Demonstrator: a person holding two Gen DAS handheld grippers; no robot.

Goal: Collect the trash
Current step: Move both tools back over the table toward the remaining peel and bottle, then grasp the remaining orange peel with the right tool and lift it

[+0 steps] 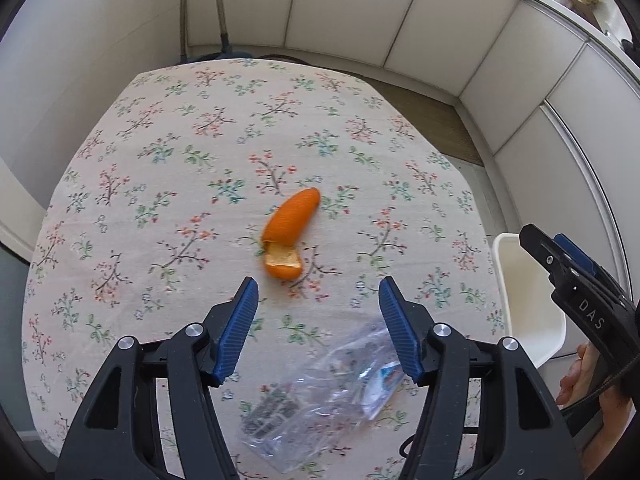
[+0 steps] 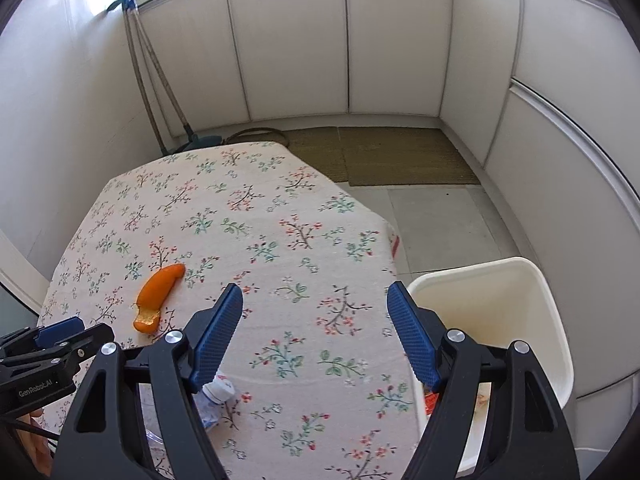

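Both grippers, left gripper (image 1: pixel 318 294) and right gripper (image 2: pixel 314 300), gape empty. Curled orange peel (image 1: pixel 290 234) lies on the floral tablecloth (image 1: pixel 160 168); crumpled clear plastic bag (image 1: pixel 324 396) sits partly hidden behind fingers; white plastic bin (image 2: pixel 532 292) is cut off.

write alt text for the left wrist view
An orange peel lies on a flowered tablecloth, just ahead of the open left hand-held gripper, which holds nothing. A crumpled clear plastic wrapper lies on the cloth beneath the gripper, and a white bin stands past the table's right edge.
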